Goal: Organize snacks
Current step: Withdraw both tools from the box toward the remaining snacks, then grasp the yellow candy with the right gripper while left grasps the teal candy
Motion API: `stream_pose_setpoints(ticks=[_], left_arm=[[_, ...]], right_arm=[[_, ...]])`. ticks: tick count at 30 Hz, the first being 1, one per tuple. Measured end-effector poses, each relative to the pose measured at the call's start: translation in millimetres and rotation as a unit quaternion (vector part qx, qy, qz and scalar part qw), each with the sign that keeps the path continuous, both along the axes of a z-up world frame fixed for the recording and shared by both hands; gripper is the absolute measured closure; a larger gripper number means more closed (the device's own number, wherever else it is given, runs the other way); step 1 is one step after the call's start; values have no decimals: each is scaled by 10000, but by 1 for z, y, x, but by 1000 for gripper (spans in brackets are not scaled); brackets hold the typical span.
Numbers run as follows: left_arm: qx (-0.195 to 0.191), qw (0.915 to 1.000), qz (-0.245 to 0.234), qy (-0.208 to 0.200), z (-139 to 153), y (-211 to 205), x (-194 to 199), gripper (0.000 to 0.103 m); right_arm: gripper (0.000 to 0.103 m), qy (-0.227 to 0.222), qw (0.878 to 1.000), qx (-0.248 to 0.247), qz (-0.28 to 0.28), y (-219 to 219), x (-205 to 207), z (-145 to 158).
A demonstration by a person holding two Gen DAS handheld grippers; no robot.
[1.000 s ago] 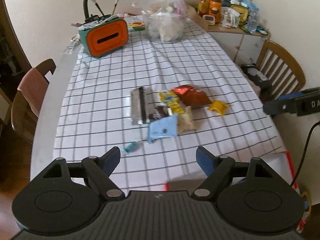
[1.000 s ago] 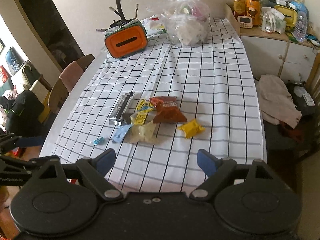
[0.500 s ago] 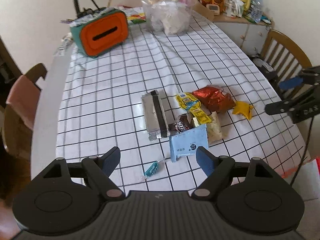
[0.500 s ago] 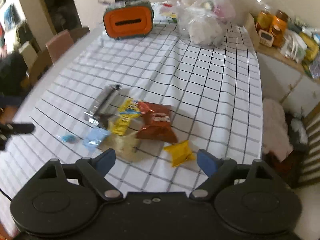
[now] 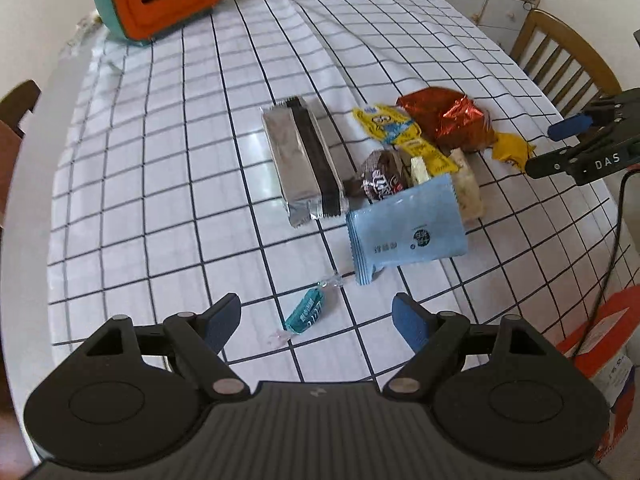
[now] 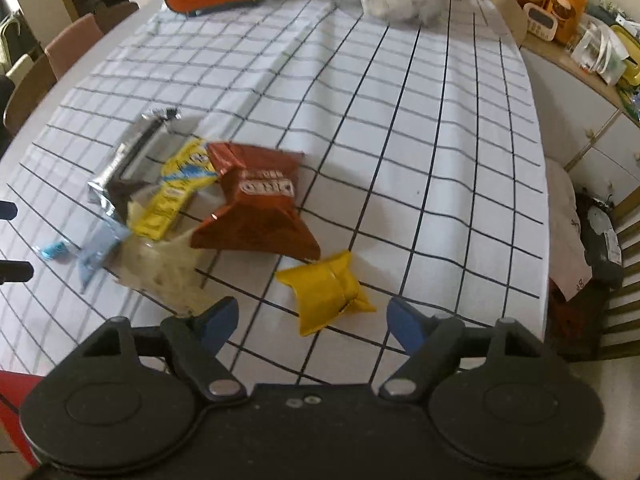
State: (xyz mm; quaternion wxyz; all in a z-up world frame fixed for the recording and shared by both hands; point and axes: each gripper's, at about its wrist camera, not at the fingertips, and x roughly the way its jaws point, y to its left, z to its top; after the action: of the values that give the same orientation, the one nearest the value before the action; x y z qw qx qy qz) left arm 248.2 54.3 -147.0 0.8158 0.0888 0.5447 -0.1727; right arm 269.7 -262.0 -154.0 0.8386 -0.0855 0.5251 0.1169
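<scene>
Now the left gripper (image 5: pixel 317 313) hangs with jaws wide and empty over a teal candy (image 5: pixel 305 314) on the checked cloth (image 5: pixel 168 184). Beyond it, left to right, lie a silver bar (image 5: pixel 302 162), a blue packet (image 5: pixel 406 230) and a red bag (image 5: pixel 448 118). The right gripper (image 6: pixel 312 318), also wide and empty, has a yellow pouch (image 6: pixel 326 292) just ahead between its fingertips.

It was a home dining room: a counter under a white checked tablecloth (image 5: pixel 168 168) was ringed by wooden chairs (image 5: pixel 560 56), with a cluttered sideboard (image 6: pixel 576 92) carrying jars (image 6: pixel 568 4) and a small timer (image 6: pixel 540 22), and clothing (image 6: pixel 566 236) heaped on a chair.
</scene>
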Motion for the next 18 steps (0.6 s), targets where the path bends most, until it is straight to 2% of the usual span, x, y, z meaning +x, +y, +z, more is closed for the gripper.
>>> stream_pose_setpoints(ticks=[6,11,18], left_arm=[[31,9999,-70,138,-23,1,4,21],[131,9996,-204,156,-32,-4,8,41],[179,9996,-218,17,-34,-7,6,54]], right_arm=[[31,-52,9998,-2,169,-1,8,-17],[33,-11,9998,-85,161,-3,16,-28],[43,-40,10000,53,-7,-11,22,-33]])
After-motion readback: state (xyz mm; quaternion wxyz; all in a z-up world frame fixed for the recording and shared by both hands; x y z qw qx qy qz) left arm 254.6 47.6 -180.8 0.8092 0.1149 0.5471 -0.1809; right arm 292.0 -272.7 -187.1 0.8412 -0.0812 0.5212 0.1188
